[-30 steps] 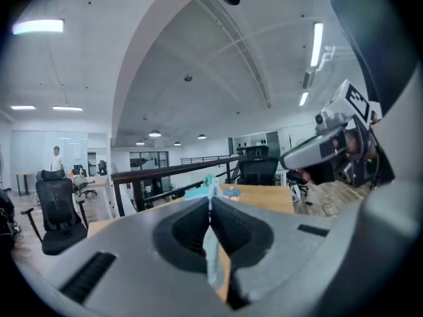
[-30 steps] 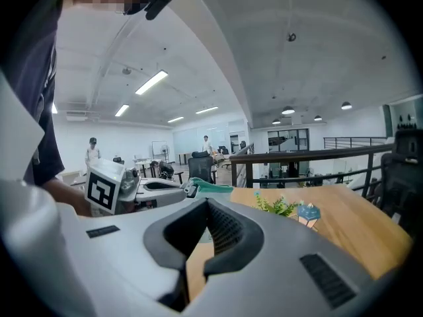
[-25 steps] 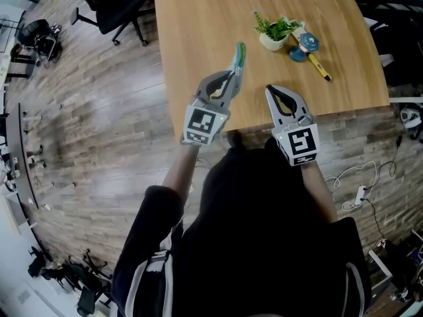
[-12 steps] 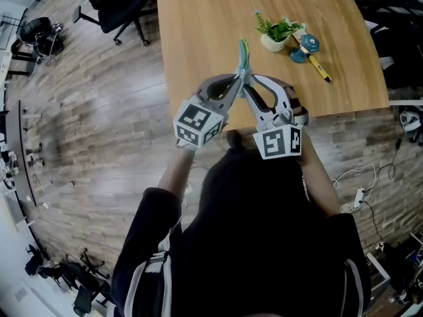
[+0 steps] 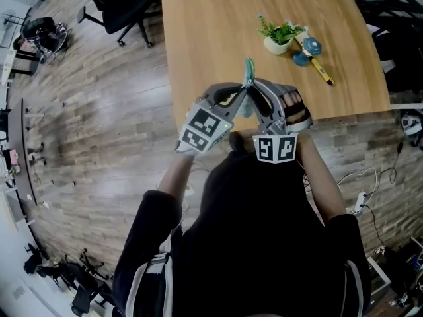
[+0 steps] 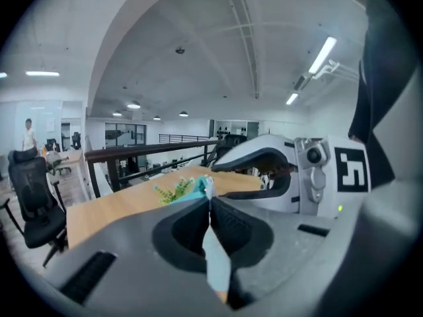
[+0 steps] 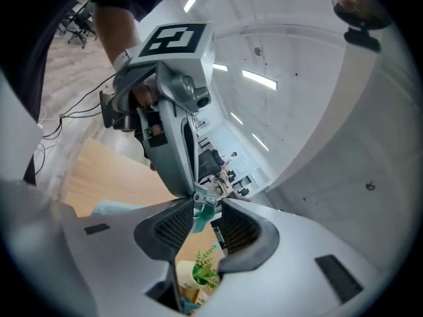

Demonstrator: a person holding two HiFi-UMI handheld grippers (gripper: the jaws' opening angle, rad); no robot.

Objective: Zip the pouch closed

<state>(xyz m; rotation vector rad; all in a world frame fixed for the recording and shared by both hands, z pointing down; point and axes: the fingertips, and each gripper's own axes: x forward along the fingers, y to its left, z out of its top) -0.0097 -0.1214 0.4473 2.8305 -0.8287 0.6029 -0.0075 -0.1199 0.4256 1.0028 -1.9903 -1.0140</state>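
My left gripper (image 6: pixel 210 202) pinches the thin teal fabric pouch (image 5: pixel 249 67). My right gripper (image 7: pixel 207 201), jaws just opened, straddles what seems its small metal zipper pull (image 7: pixel 203 197). Next I should clamp that pull and draw it along.

Plant (image 5: pixel 277 35) on table (image 5: pixel 211 32), beyond pouch (image 5: pixel 248 71); chair (image 5: pixel 119 5) left.

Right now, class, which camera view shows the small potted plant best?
The head view: the potted plant stands whole and unobstructed on the table. The left gripper view shows only a few leaves beside the teal pouch. The right gripper view catches it low in frame, small and partly hidden.
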